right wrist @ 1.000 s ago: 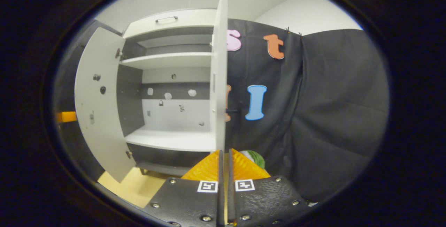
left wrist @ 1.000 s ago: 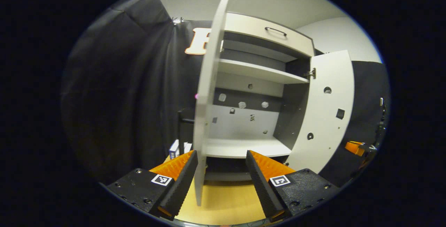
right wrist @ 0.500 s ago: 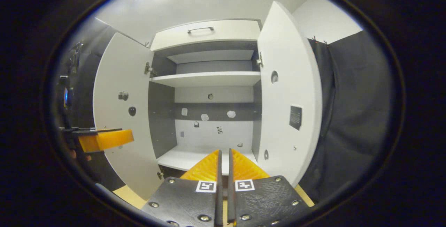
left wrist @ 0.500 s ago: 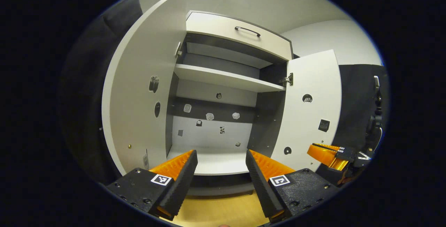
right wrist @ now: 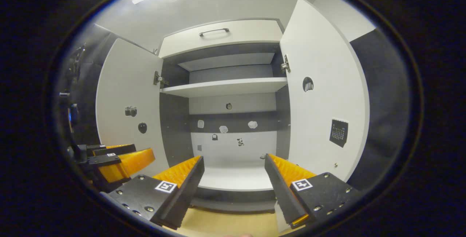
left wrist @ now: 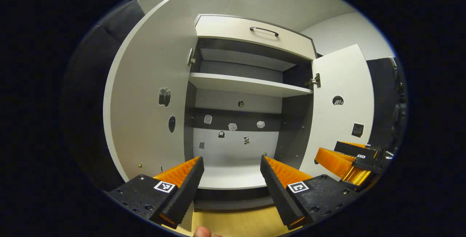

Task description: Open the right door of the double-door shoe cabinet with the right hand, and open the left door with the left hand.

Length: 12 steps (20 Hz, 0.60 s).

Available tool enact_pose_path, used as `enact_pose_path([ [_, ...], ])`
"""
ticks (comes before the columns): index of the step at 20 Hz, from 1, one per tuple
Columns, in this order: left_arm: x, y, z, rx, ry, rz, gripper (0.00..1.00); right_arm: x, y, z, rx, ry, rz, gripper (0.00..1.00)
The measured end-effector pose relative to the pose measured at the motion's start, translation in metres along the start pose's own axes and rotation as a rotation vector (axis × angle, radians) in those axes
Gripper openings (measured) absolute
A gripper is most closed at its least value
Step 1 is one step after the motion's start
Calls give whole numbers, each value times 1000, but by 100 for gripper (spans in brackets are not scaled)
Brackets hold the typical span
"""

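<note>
Grippers: we see the left gripper point(left wrist: 231, 178) and right gripper point(right wrist: 233, 178) both spread, empty, before the shoe cabinet point(right wrist: 222, 33).
Risk: we judge the left door point(left wrist: 145, 102) or right door point(right wrist: 324, 98) could swing back if bumped.

left gripper view low and near, facing up into the open shoe cabinet point(left wrist: 236, 120), right gripper view alongside facing likewise, both sharing its shelves and doors

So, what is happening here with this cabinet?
A person holds a gripper in each hand in front of the shoe cabinet. Both its doors stand wide open: the left door and the right door. The left gripper and the right gripper are open and hold nothing. The shelves look bare.
</note>
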State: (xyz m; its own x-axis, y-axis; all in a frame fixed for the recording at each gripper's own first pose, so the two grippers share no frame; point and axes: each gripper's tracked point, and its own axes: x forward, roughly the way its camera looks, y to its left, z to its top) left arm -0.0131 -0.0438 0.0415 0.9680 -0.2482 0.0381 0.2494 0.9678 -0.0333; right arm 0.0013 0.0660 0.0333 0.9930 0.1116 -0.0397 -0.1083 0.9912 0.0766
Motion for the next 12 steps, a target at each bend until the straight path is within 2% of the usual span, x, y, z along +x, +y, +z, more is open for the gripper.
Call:
enact_pose_path([
  [12,8,-12,-7,20,18,-51,96,-5,-13,-5,-27,-10,-51,99],
])
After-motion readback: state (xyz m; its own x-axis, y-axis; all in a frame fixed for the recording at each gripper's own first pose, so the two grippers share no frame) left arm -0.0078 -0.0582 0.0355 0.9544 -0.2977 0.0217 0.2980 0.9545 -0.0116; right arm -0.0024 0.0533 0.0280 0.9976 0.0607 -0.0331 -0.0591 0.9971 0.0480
